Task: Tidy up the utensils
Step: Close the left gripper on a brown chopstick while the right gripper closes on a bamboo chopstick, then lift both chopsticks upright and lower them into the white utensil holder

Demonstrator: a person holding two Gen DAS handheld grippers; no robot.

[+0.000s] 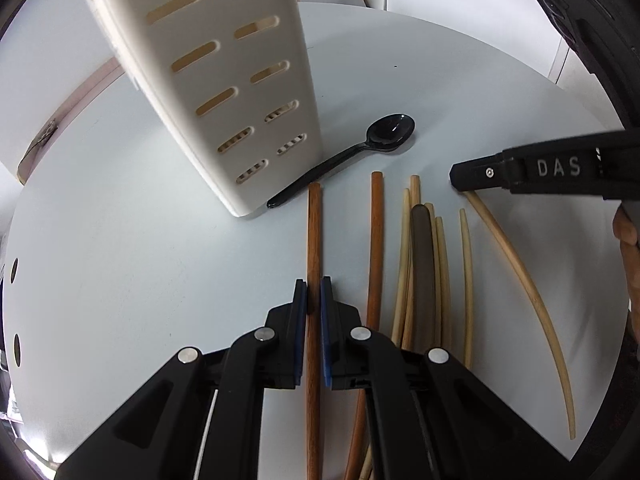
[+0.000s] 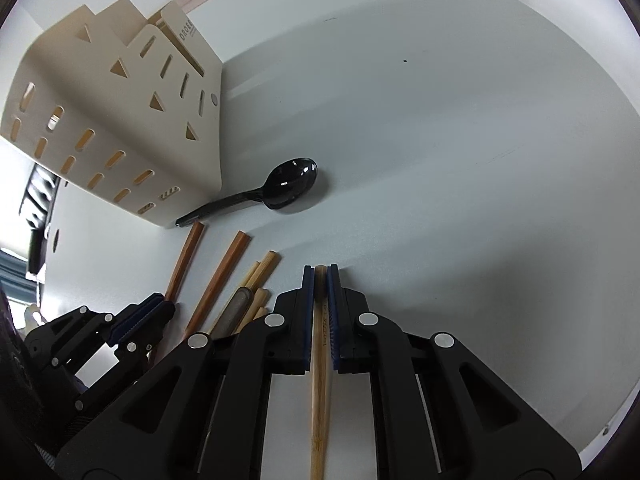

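Note:
My left gripper [image 1: 314, 292] is shut on a dark brown chopstick [image 1: 314, 240] that lies on the white round table [image 1: 160, 280]. My right gripper [image 2: 320, 280] is shut on a light bamboo chopstick [image 2: 320, 380]; in the left wrist view the right gripper [image 1: 460, 178] sits at the far end of that pale chopstick [image 1: 520, 272]. A second brown chopstick [image 1: 376, 240], several pale chopsticks [image 1: 440, 264] and a grey-handled utensil [image 1: 423, 264] lie between them. A black plastic spoon [image 1: 360, 152] lies beside the cream slotted utensil holder [image 1: 224, 80].
The holder [image 2: 120, 132] stands at the left, the spoon's handle tip [image 2: 188, 221] against its base. The left gripper [image 2: 140, 324] shows low left in the right wrist view. The table edge [image 2: 600, 420] curves at the right.

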